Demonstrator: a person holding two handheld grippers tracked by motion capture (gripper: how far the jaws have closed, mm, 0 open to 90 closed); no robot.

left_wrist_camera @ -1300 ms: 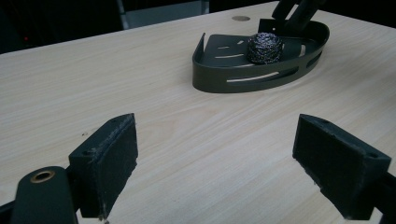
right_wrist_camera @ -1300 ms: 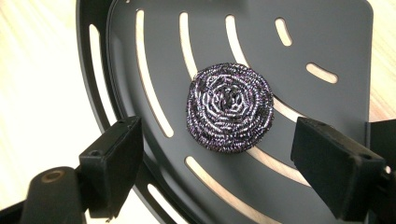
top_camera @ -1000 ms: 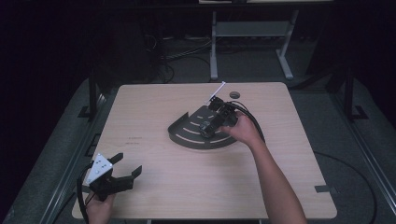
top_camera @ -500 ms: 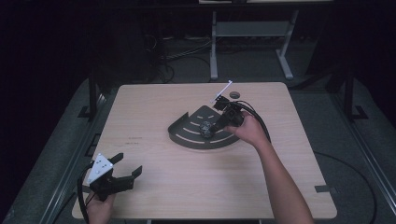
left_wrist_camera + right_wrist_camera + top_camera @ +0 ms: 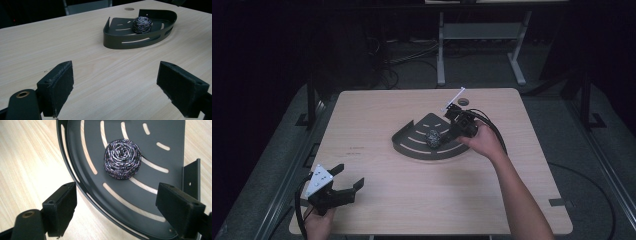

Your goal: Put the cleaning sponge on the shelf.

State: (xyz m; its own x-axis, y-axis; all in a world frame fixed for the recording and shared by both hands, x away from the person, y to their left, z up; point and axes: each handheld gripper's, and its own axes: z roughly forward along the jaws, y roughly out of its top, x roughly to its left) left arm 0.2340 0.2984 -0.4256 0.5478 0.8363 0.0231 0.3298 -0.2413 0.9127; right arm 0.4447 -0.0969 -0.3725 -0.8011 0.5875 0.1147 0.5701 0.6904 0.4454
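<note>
While the left gripper (image 5: 346, 181) rests low at the near left corner of the table (image 5: 412, 200), its jaws stand spread wide with nothing between them, bare wood showing in the gap in the left gripper view. Farther out, near the middle of the table, sits a dark fan-shaped tray (image 5: 412, 144) with curved slots in its floor and a low wall along its rim. On the tray floor lies a steel scouring ball (image 5: 433, 138), round and tightly coiled, touching nothing but the tray. The right gripper (image 5: 451, 136) hangs over the tray's right part, just beside the ball, held by a hand (image 5: 484, 142). In the right gripper view its jaws are spread apart and empty, one over the table outside the curved rim, the other over the tray, with the ball (image 5: 122, 158) ahead of them.
</note>
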